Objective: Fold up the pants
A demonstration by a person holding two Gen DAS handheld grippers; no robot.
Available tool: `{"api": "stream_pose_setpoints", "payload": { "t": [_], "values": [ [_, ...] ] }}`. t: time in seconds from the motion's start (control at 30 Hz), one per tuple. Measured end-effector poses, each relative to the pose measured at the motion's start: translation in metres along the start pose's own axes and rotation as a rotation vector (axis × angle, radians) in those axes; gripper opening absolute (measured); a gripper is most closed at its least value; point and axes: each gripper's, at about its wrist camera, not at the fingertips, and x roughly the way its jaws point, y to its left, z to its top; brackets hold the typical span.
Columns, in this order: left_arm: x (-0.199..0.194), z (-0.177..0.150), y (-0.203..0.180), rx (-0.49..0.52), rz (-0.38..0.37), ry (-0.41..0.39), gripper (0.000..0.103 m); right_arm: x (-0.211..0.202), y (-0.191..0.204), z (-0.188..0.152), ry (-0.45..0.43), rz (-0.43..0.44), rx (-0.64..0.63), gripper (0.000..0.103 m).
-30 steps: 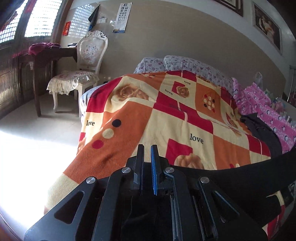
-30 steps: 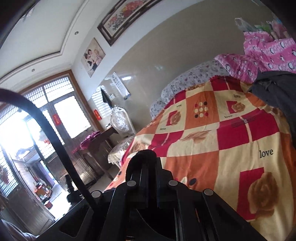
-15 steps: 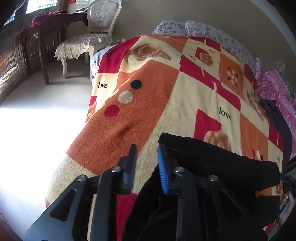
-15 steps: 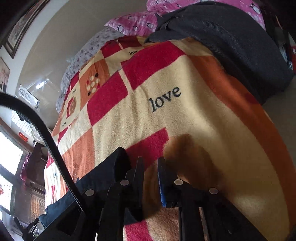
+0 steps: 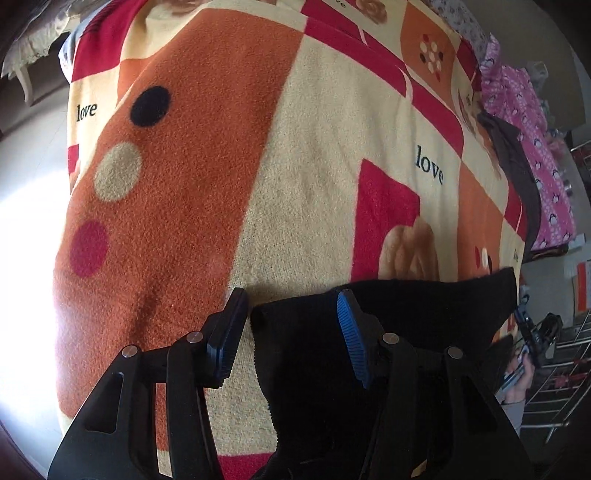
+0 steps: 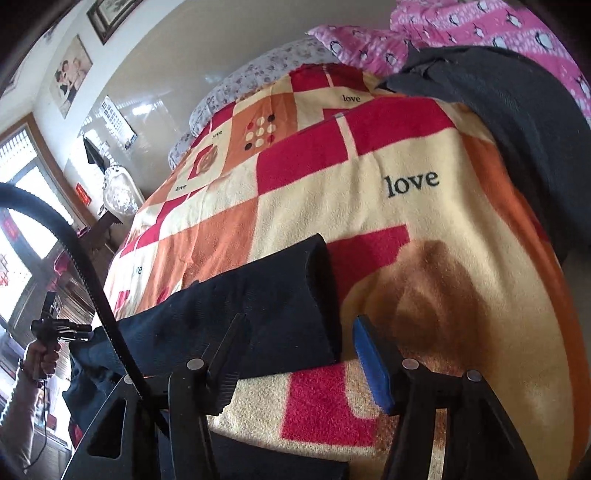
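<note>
The black pants lie flat on the bed's patchwork blanket, near its foot edge, stretched crosswise between the two grippers. In the right wrist view the same pants show a squared end lying on a red patch, with the rest running off to the left toward the bed's edge, where the fabric bunches and hangs down.

The left gripper hovers just over one end of the pants with its fingers spread wide apart; the blue-padded finger is above the black cloth, the other finger above bare blanket just beside the cloth's edge. Nothing is pinched between them.

The right gripper sits at the other end, its fingers likewise wide apart and gripping nothing. One finger overlaps the cloth and the blue-padded one is over the blanket beside the squared end.

A black cable arcs across the left of the right wrist view. Farther up the bed lie a dark grey garment, a pink penguin-print quilt and floral pillows. Framed pictures hang on the wall.
</note>
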Motion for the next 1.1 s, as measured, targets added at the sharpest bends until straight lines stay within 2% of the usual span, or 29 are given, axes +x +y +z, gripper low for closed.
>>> {"api": "stream_pose_setpoints", "payload": {
  "t": [0.07,0.1,0.13,0.17,0.2,0.27,0.33,0.4,0.47,0.57,0.63,0.7,0.77,0.83,0.9,0.93,1.0,1.03,1.1],
  "values": [
    [-0.001,-0.003,-0.006,0.036,-0.023,0.014,0.048,0.004,0.000,0.000,0.013,0.000,0.013,0.057],
    [-0.001,-0.006,-0.009,0.057,-0.027,0.011,0.041,0.004,0.001,0.000,0.014,0.000,0.010,0.057],
    [-0.001,-0.008,-0.013,0.086,-0.009,0.000,0.021,0.004,0.002,0.000,0.014,-0.003,0.007,0.057],
    [-0.002,-0.011,-0.018,0.113,0.013,-0.009,0.013,0.003,0.002,0.000,0.012,0.000,0.006,0.057],
    [-0.001,-0.012,-0.023,0.140,0.026,-0.019,0.011,0.004,0.002,0.001,0.011,0.006,0.008,0.057],
    [-0.004,-0.012,-0.035,0.198,0.083,-0.072,0.010,0.006,0.000,0.002,0.011,0.007,0.019,0.057],
    [-0.015,-0.004,-0.044,0.232,0.143,-0.161,0.010,0.006,0.001,0.002,0.013,0.009,0.020,0.057],
    [-0.023,0.008,-0.054,0.256,0.243,-0.259,0.010,0.007,0.001,0.002,0.014,0.013,0.022,0.057],
    [-0.017,0.017,-0.064,0.302,0.351,-0.317,0.010,0.009,0.002,0.004,0.015,0.020,0.026,0.057],
    [0.018,0.019,-0.071,0.342,0.483,-0.286,0.010,0.008,-0.001,0.003,0.011,0.034,0.038,0.057],
    [0.036,0.013,-0.069,0.352,0.539,-0.264,0.011,0.009,-0.001,0.003,0.010,0.037,0.041,0.057],
    [0.039,0.007,-0.066,0.358,0.569,-0.289,0.018,0.009,-0.001,0.003,0.010,0.038,0.041,0.057],
    [0.033,0.003,-0.056,0.328,0.606,-0.303,0.033,0.009,-0.001,0.003,0.010,0.038,0.041,0.057],
    [0.025,-0.001,-0.038,0.274,0.696,-0.327,0.033,0.009,0.000,0.003,0.010,0.039,0.042,0.057],
    [0.021,-0.009,-0.009,0.175,0.754,-0.321,0.034,0.009,0.000,0.003,0.009,0.042,0.043,0.057],
    [0.012,-0.017,0.001,0.132,0.738,-0.366,0.034,0.009,0.001,0.003,0.009,0.042,0.042,0.057],
    [-0.009,-0.029,0.019,-0.003,0.771,-0.425,0.034,0.008,0.001,0.002,0.009,0.041,0.041,0.057],
    [-0.023,-0.036,0.020,-0.054,0.749,-0.484,0.033,0.008,0.000,0.003,0.009,0.042,0.041,0.057],
    [-0.049,-0.053,0.003,-0.072,0.657,-0.619,0.033,0.008,0.001,0.002,0.009,0.045,0.042,0.057]
  ]
}}
